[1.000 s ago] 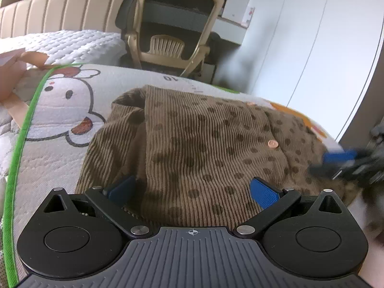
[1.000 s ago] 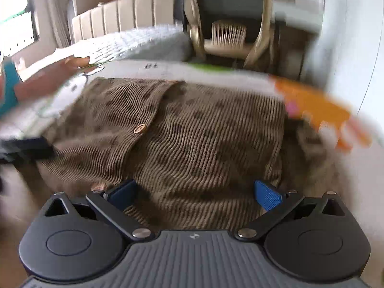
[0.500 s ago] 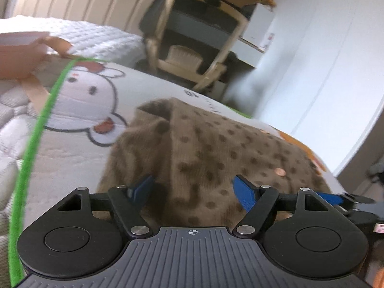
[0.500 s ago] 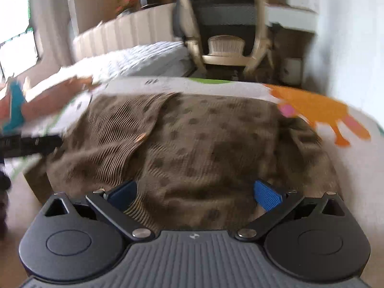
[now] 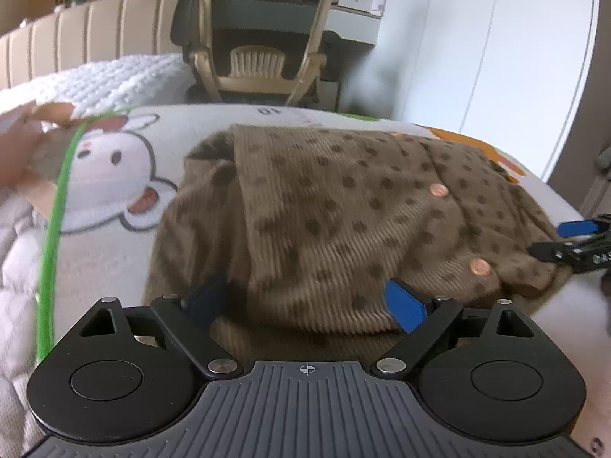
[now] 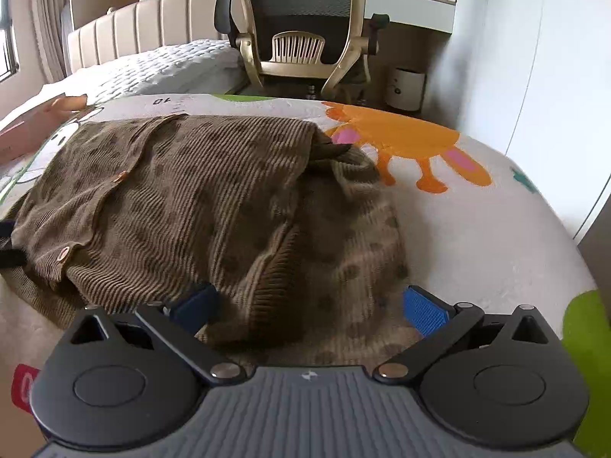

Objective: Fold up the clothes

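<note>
The brown dotted corduroy cardigan (image 5: 343,221) lies bunched on the cartoon-print bed mat (image 6: 477,221). My left hand-held gripper (image 5: 309,301) is opening, the right hand-held gripper (image 6: 309,305) wide; I'd pinch both near hem corners evenly.

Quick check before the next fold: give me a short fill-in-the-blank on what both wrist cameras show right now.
1. The brown cardigan has a pattern of dark ____.
2. The mat under it shows an ____ cartoon animal beside the cardigan's far right corner.
3. Beyond the mat stands an office ____, facing away.
4. The right claw has its fingers spread at the cardigan's ____ edge.

Missing words: dots; orange; chair; near
</note>
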